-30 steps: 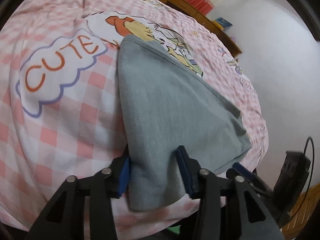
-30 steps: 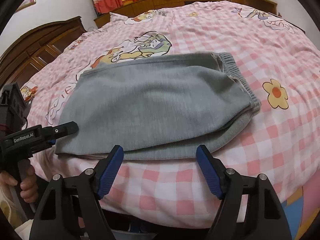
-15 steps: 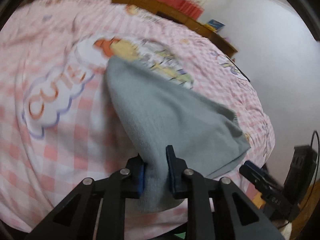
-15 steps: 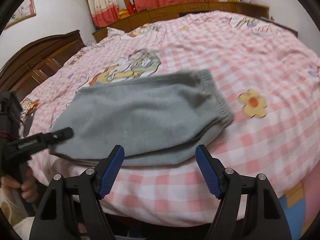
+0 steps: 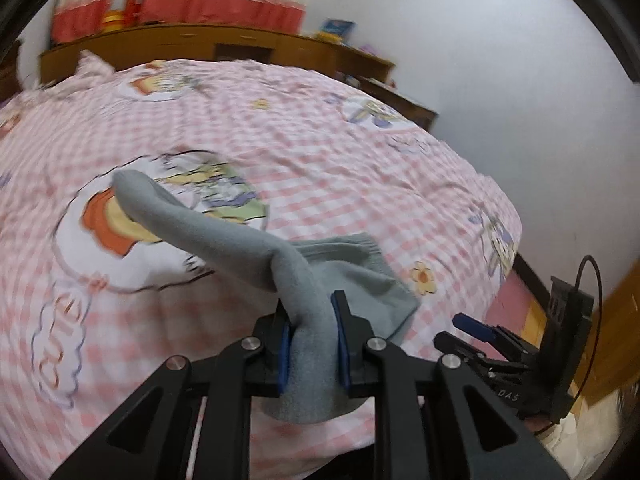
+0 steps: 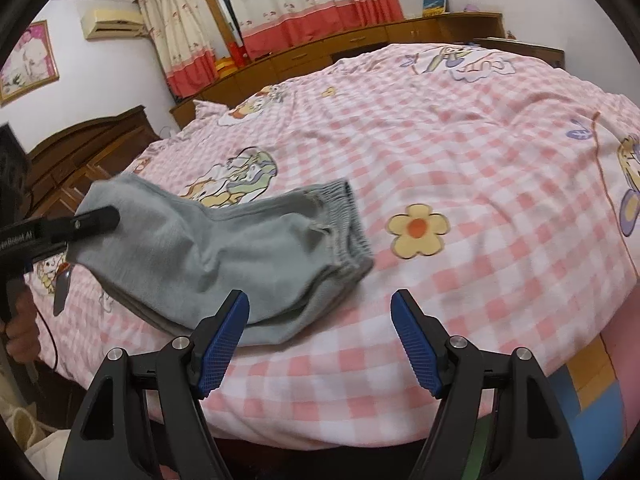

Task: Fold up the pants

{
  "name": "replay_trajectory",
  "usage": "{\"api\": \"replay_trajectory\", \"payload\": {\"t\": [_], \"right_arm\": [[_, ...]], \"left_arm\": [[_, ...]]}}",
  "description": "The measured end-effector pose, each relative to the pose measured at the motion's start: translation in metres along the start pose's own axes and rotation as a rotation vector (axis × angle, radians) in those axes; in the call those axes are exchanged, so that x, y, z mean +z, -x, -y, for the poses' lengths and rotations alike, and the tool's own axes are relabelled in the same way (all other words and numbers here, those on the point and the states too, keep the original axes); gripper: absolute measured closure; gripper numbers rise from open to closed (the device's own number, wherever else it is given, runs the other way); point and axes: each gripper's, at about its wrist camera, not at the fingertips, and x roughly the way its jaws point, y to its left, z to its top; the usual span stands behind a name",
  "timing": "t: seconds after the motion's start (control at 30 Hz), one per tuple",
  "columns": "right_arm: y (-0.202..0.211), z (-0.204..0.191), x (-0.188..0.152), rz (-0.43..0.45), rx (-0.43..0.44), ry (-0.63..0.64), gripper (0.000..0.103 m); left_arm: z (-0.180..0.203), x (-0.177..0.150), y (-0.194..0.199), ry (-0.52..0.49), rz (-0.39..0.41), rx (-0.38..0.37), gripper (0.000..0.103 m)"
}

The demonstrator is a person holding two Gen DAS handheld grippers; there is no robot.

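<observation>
Two grippers, left gripper (image 5: 311,343) jaws clamping blurred pants (image 6: 224,256), right gripper (image 6: 320,334) jaws apart.

Soft matt grey knit pants (image 6: 224,248) with ribbed waistband; smooth printed cotton bedsheet (image 6: 460,152); ridged blue rubber pads (image 6: 224,340) on matt black plastic; glossy wooden cabinets (image 6: 360,44), upper frame.

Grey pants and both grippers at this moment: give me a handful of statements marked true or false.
1. The left gripper is clamped on the grey pants. True.
2. The right gripper holds the waistband. False: its jaws stand open with nothing between them.
3. The pants lie fully flat on the bed. False: one end is lifted off it.
4. The elastic waistband rests on the bed. True.
5. The bedding is plain blue. False: pink checks with cartoon prints.
</observation>
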Motion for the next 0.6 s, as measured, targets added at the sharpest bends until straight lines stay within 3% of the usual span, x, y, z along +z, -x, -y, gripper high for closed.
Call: {"api": "replay_trajectory", "payload": {"t": [0.23, 0.53, 0.6], "right_arm": [[0.002, 0.018, 0.000, 0.001, -0.027, -0.024, 0.027], [0.000, 0.039, -0.002, -0.015, -0.060, -0.064, 0.027], [-0.002, 0.043, -0.002, -0.025, -0.066, -0.070, 0.027]], "left_arm": [[0.054, 0.016, -0.054, -0.149, -0.147, -0.028, 0.084], [0.083, -0.003, -0.140, -0.151, -0.309, -0.044, 0.083], [0.083, -0.006, -0.145, -0.149, -0.316, -0.044, 0.078]]}}
